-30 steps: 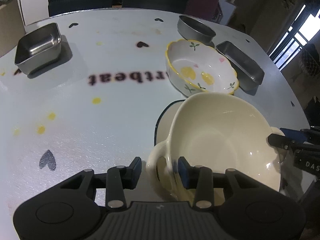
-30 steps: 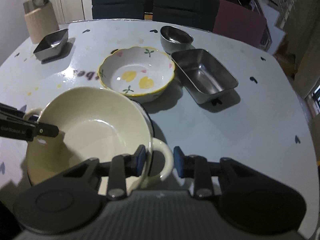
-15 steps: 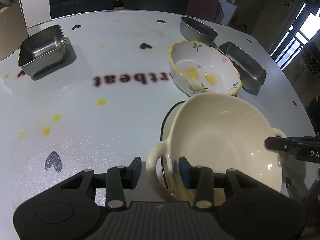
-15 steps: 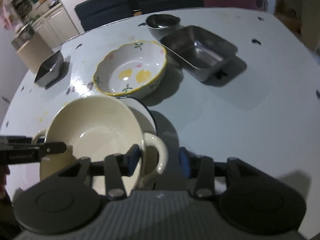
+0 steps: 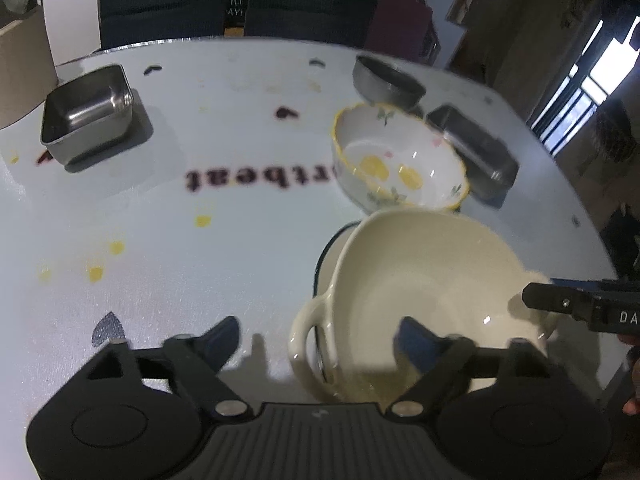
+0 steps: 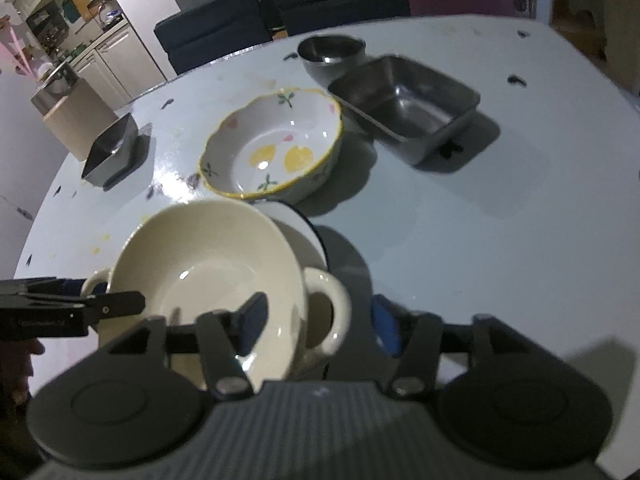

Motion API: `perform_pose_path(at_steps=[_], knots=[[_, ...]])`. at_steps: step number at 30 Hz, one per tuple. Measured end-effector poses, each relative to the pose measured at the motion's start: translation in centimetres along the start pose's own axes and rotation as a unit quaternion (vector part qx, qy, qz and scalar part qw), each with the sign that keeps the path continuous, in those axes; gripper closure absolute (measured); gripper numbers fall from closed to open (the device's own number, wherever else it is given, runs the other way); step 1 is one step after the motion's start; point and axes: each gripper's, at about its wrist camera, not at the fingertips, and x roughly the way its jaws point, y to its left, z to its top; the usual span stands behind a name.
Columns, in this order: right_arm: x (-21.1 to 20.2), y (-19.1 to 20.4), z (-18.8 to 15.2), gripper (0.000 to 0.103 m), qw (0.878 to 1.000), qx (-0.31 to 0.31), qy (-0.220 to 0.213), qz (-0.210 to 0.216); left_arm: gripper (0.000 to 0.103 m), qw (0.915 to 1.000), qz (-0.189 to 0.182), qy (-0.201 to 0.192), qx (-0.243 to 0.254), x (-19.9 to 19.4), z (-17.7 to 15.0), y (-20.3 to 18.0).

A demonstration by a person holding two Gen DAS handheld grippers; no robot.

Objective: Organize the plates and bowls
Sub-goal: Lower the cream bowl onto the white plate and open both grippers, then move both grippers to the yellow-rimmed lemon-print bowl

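While both tongs stand spread wide, the left gripper (image 5: 318, 332) and right gripper (image 6: 320, 314) each straddle a handle of the one cream bowl (image 5: 432, 280), gripping nothing. It sits on one dark-rimmed plate (image 6: 308, 226). Beyond lies one flowered bowl (image 6: 276, 148), then three steel dishes: a round one (image 6: 332, 50), a long tray (image 6: 408, 106), a square tin (image 5: 86, 110).

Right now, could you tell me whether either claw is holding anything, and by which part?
Nothing is held. Both the left claw and the right claw are open, each straddling a handle of the cream bowl without gripping it.
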Motion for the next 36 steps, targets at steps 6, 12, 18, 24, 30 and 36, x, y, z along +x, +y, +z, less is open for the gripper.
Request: perform_pose_path(at_steps=[6,12,18,24,30,36], knots=[[-3.5,0.0,1.5,0.006,0.998,0.017,-0.063,0.014,0.002,0.9979,-0.017,-0.063,0.004,-2.7,1.2,-0.7],[-5.5,-0.6,5.1,0.0,0.993,0.042,-0.107,0.01,0.002,0.9934,-0.017,-0.113,-0.005,-4.2,4.6,-1.2],[-2.7,-1.7,7.7,0.0,0.993,0.055,-0.104,0.003,0.0,0.9946,0.003,-0.103,0.011,-1.4,8.3,-1.4],[2.2,-2.9,9.5,0.0,0.992,0.093,-0.084,0.008,0.0,0.997,0.008,-0.072,0.027,2.8,11.2,-1.2],[6.1,-3.0,10.9,0.004,0.993,0.112,-0.044,-0.019,0.035,0.9989,-0.005,-0.038,0.028,6.3,12.9,-1.2],[9.3,-2.1,11.5,0.055,0.996,0.087,0.0,-0.017,0.051,0.9995,-0.009,-0.012,0.027,9.3,13.6,-0.9]])
